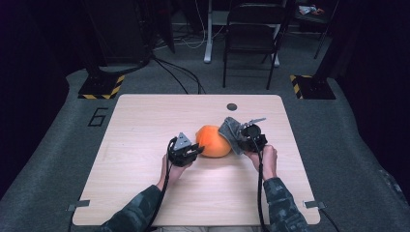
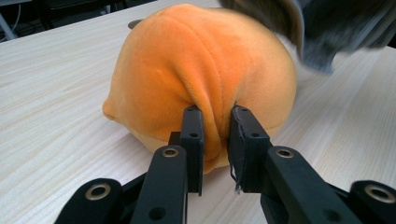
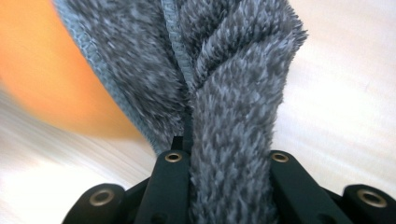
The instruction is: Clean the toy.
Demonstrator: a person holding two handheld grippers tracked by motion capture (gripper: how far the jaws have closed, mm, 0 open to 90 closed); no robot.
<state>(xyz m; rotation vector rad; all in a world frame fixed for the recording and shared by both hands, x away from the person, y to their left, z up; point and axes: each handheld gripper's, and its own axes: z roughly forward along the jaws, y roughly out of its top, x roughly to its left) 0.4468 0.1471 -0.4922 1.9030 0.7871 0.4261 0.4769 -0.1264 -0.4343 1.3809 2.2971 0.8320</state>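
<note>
An orange plush toy (image 1: pixel 213 141) sits mid-counter (image 1: pixel 145 145). The left claw (image 1: pixel 193 151) pinches a fold of its fabric, likely to steady it, while the right claw (image 1: pixel 245 141) clamps a grey fuzzy cloth (image 1: pixel 230 131) against its far side, apparently for wiping.

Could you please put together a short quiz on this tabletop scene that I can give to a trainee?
1. True or false: the left gripper is pinching a fold of the orange plush toy.
2. Which thing is clamped in the right gripper? A) a grey fuzzy cloth B) a sponge C) a cable
3. Fill in: in the high view, the grey cloth lies against the toy's ____ side.

Key:
1. True: its fingers press a ridge of the fabric from both sides.
2. A, the cloth is bunched between its fingers.
3. Right.
</note>
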